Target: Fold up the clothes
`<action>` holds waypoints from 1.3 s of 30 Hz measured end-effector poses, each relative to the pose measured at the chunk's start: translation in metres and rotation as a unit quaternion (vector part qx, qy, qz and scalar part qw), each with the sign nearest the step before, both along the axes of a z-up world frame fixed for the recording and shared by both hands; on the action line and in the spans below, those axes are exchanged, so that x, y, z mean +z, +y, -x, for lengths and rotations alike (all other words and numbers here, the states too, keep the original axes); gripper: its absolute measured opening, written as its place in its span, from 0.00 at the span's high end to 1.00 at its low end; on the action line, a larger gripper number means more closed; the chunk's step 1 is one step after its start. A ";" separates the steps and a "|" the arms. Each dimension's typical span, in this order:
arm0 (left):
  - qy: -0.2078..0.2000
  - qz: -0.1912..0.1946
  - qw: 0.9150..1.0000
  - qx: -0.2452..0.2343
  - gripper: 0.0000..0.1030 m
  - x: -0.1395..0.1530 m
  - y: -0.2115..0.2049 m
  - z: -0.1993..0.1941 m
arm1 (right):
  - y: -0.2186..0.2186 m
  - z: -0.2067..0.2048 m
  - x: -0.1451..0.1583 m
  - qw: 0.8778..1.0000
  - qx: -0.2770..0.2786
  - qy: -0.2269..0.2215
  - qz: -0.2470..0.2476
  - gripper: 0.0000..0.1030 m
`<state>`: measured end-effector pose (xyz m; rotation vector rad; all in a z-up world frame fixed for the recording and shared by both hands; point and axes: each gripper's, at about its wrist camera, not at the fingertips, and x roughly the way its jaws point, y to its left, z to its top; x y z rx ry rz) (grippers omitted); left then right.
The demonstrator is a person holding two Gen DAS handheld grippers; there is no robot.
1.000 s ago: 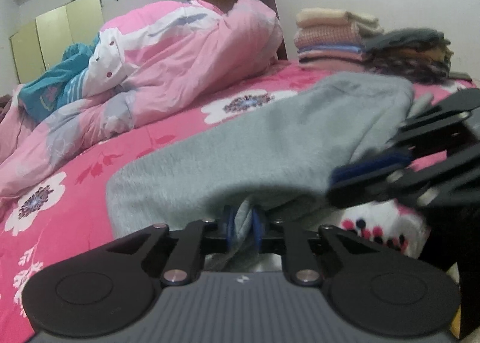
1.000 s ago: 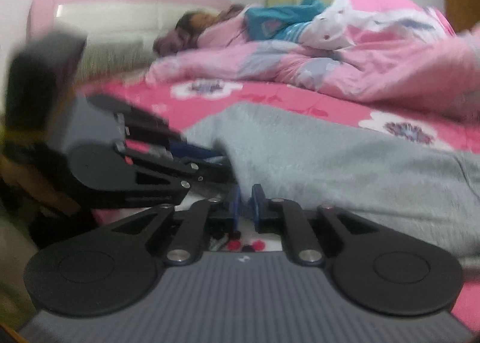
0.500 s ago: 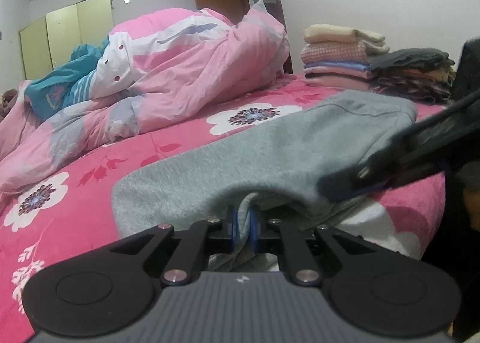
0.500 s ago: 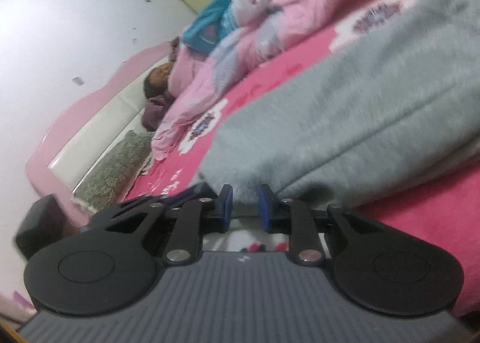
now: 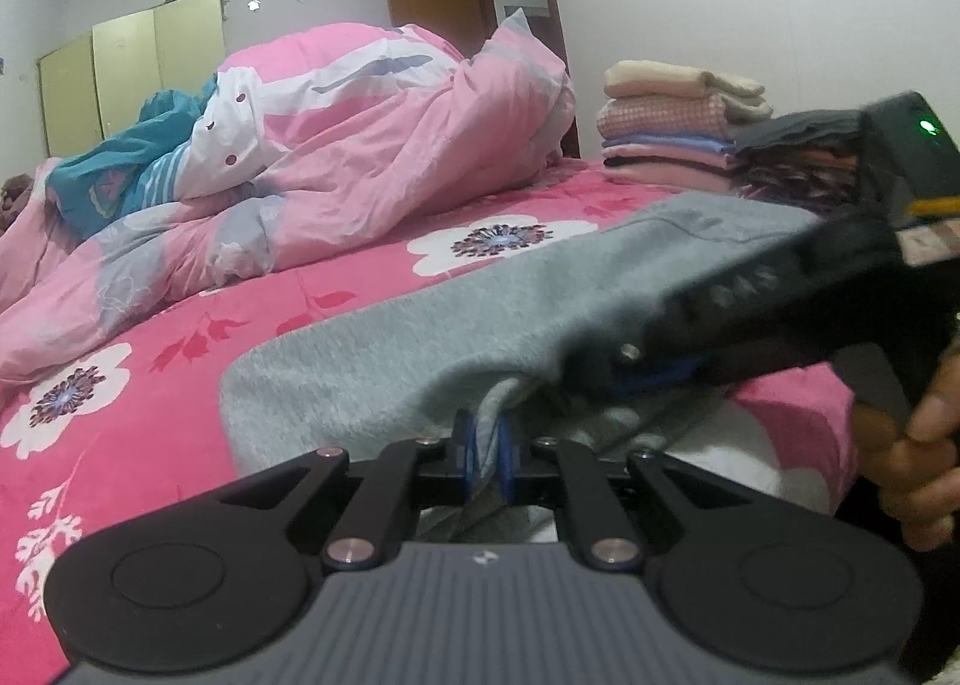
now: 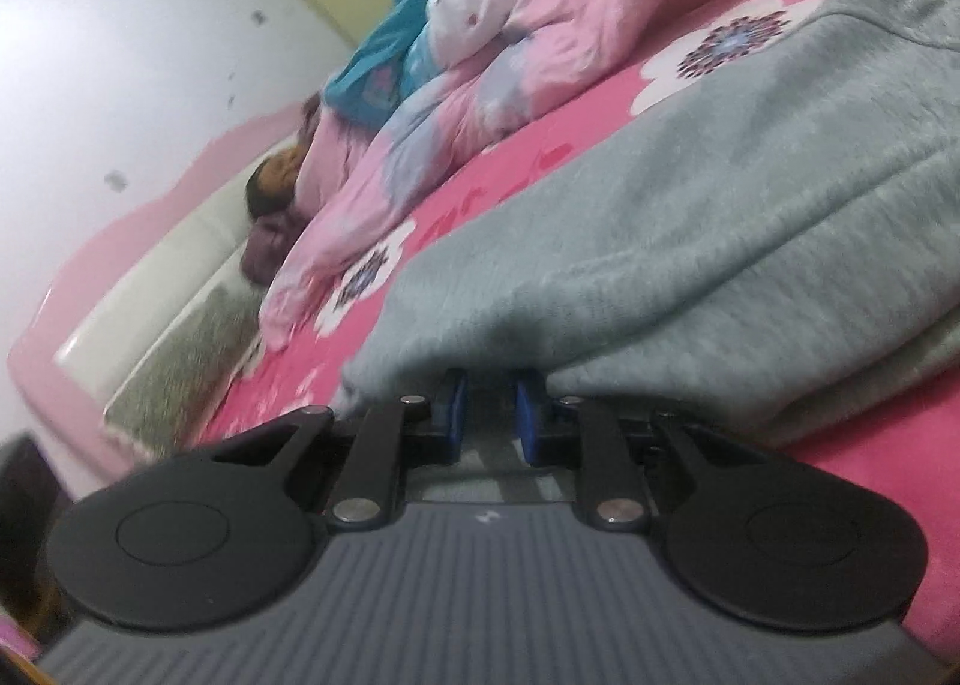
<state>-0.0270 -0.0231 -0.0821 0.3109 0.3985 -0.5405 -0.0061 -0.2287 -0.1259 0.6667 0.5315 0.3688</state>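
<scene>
Now both pinch the grey garment (image 5: 480, 319): left hand-held gripper (image 5: 487, 448); right hand-held gripper (image 6: 489, 421).

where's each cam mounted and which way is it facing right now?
Left wrist: on the left gripper, looking across the bed toward folded stacks; shows right gripper, a hand.
Right wrist: on the right gripper, rolled, facing the headboard.
Shared: grey garment, pink duvet.

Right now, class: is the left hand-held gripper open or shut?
Shut: the left hand-held gripper pinches a bunched edge of the grey garment.
</scene>
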 end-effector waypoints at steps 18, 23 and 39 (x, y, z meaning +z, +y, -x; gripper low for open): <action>0.104 0.159 0.982 -0.012 0.77 0.046 0.017 -0.052 | 0.032 0.010 -0.006 0.992 -0.033 -0.052 0.109 0.84; 0.151 0.081 0.985 -0.007 0.90 0.018 -0.008 -0.068 | 0.046 0.016 -0.004 0.977 -0.028 -0.084 0.194 0.84; 0.057 -0.017 0.998 -0.033 0.91 -0.014 -0.020 -0.026 | -0.002 0.073 0.039 0.965 -0.018 -0.119 0.232 0.82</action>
